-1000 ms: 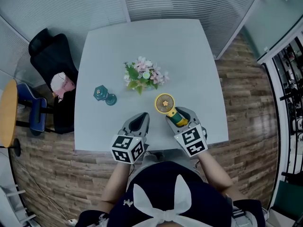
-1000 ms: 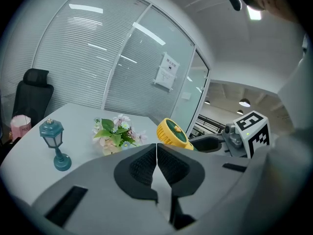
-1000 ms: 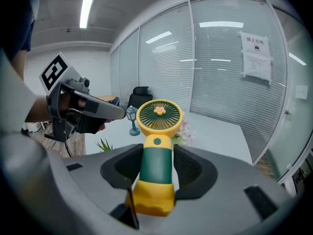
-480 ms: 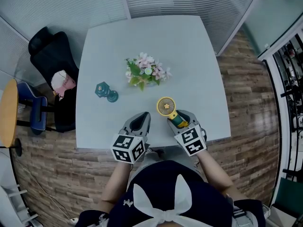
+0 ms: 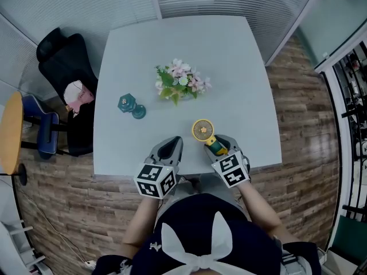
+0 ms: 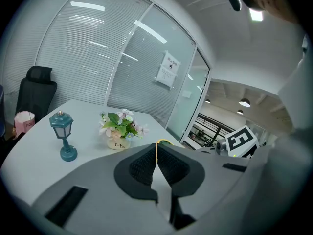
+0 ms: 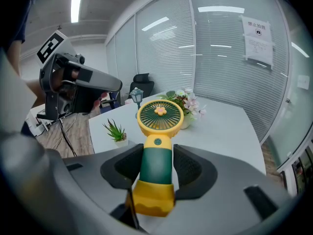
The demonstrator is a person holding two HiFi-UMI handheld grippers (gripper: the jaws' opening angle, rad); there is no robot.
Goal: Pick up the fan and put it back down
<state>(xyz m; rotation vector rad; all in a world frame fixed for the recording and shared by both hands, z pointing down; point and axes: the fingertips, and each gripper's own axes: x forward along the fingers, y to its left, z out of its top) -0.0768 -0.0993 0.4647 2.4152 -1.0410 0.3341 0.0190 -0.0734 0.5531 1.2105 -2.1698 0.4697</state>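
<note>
Right claw (image 7: 157, 163) pinching fan (image 7: 160, 115) by green handle | left claw (image 6: 156, 156) pressed together, empty

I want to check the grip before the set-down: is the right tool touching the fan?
Touching. The right gripper view shows the right tool with its jaws pressed against both sides of the fan at its green handle, no gap visible.

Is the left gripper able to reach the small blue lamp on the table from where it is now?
Probably yes. The lamp stands ahead and left of the left gripper, with only bare table between; its shut jaws must open first.
</note>
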